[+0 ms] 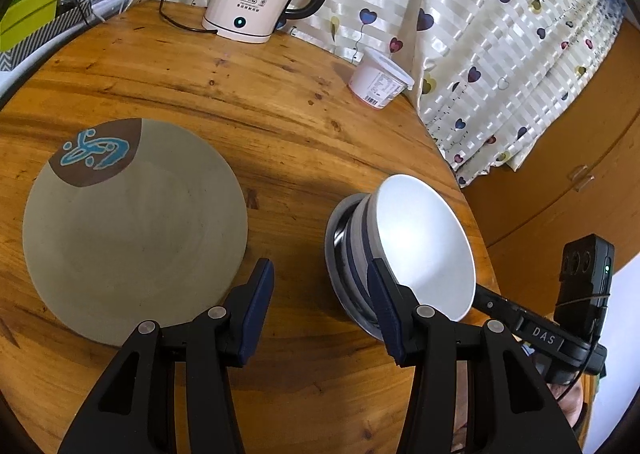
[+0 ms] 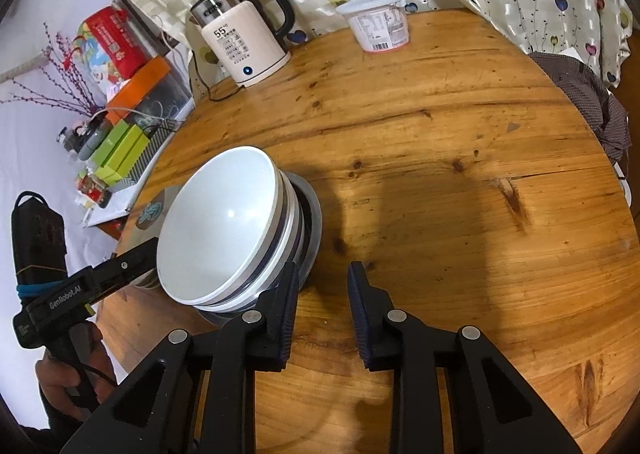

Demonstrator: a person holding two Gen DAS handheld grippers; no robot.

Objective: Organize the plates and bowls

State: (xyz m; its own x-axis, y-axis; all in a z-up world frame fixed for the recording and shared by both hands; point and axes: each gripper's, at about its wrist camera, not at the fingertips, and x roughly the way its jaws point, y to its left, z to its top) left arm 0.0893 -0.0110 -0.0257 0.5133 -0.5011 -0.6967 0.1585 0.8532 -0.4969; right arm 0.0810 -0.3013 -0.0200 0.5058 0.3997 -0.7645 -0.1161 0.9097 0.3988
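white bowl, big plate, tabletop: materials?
White bowl: looks like glazed ceramic, glossy with a sharp highlight; melamine not ruled out. Grey-green plate: matte, probably stoneware or melamine; no glare, faint concentric rings. Table: varnished wood, with visible grain, knots and a soft sheen.

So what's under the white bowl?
The white bowl sits on more bowls with dark stripes, stacked inside each other. Beneath those a grey dish rests on the table. How many bowls there are, and their insides, is hidden.
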